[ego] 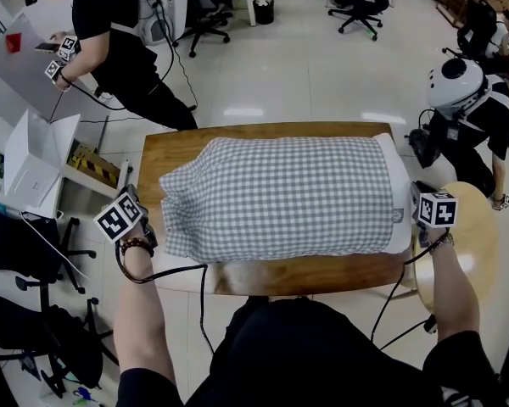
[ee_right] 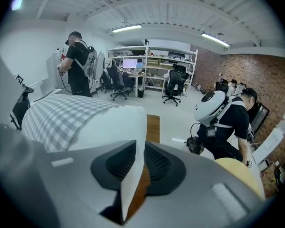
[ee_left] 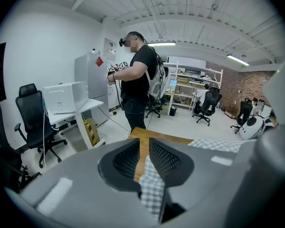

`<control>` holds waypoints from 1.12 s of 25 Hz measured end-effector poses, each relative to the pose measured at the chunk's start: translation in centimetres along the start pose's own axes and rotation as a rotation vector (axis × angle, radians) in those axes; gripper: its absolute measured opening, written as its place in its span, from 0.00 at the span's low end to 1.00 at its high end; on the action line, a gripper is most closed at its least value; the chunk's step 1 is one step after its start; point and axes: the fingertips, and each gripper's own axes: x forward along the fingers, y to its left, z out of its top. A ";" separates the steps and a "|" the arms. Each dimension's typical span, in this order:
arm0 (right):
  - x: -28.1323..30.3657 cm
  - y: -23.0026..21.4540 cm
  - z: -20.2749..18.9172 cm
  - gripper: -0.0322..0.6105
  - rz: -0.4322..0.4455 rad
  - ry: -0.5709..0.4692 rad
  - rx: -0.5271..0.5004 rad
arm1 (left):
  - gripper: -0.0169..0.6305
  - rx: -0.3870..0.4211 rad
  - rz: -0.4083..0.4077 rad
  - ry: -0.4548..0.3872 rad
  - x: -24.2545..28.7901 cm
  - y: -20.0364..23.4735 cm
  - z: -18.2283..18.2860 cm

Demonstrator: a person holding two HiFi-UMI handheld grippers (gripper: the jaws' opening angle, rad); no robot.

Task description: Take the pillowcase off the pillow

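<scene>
A grey-and-white checked pillowcase (ego: pixel 280 197) covers a pillow lying across the wooden table (ego: pixel 178 147). The bare white pillow end (ego: pixel 397 185) sticks out on the right. My left gripper (ego: pixel 153 237) is at the case's near left corner. In the left gripper view (ee_left: pixel 143 158) a fold of checked cloth (ee_left: pixel 152 191) sits low between the jaws, with a gap above it showing the table. My right gripper (ego: pixel 414 209) is at the white end. In the right gripper view (ee_right: pixel 138 158) a thin white pillow corner (ee_right: pixel 130 175) runs between the jaws, and table wood shows beside it.
A person in black (ego: pixel 119 32) stands beyond the table's far left corner. Another person with a white helmet (ego: pixel 467 100) crouches at the right. A round wooden stool (ego: pixel 471 236) is beside my right arm. White boxes (ego: pixel 34 168) and office chairs stand to the left.
</scene>
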 end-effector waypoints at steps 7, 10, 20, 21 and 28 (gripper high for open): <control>-1.0 2.0 2.3 0.18 0.049 -0.041 -0.032 | 0.15 0.034 -0.088 0.018 0.5 -3.5 -1.1; -1.4 3.4 3.4 0.19 0.092 -0.060 -0.086 | 0.19 0.117 -0.179 0.031 0.7 -7.0 -2.2; -2.9 7.0 5.7 0.19 0.221 -0.109 -0.448 | 0.30 0.645 -0.458 0.117 0.0 -16.4 -5.5; -3.2 7.3 5.9 0.21 0.233 -0.111 -0.465 | 0.31 0.662 -0.468 0.126 -0.1 -16.6 -5.6; -4.4 10.6 7.2 0.33 0.312 -0.138 -0.588 | 0.35 0.641 -0.558 0.154 -0.7 -18.5 -5.3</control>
